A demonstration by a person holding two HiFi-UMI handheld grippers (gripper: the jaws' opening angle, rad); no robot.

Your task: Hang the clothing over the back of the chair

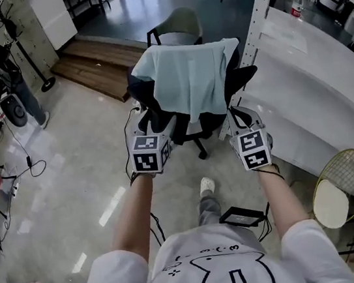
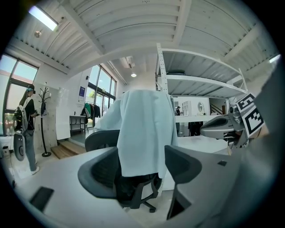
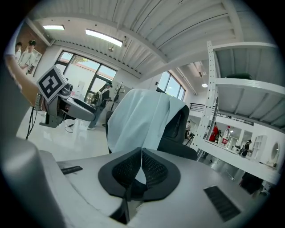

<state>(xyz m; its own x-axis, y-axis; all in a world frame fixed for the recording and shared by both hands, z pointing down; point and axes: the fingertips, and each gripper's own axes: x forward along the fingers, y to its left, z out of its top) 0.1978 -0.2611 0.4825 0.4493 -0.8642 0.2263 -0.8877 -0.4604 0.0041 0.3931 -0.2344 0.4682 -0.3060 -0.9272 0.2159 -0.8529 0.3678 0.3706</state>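
Pale blue clothing [image 1: 187, 76] draped over the back of a black swivel chair [image 1: 154, 118], upper centre of frame. It hangs flat down the backrest, covering most of it. The chair is upright on the floor.

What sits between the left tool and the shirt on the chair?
Nothing. The left gripper view shows the left tool, jaws apart and empty, facing the light-blue shirt on the office chair across open air.

Count: garment [image 1: 187, 76] 1, ahead of both grippers; chairs 2: black chair [image 1: 147, 102] ahead, grey chair [image 1: 180, 21] beyond; grippers 2: left gripper [image 2: 140, 169], right gripper [image 3: 141, 167]; coat stand [image 1: 26, 51] 1, far left of left gripper; racket [image 1: 343, 175] 1, right of right gripper
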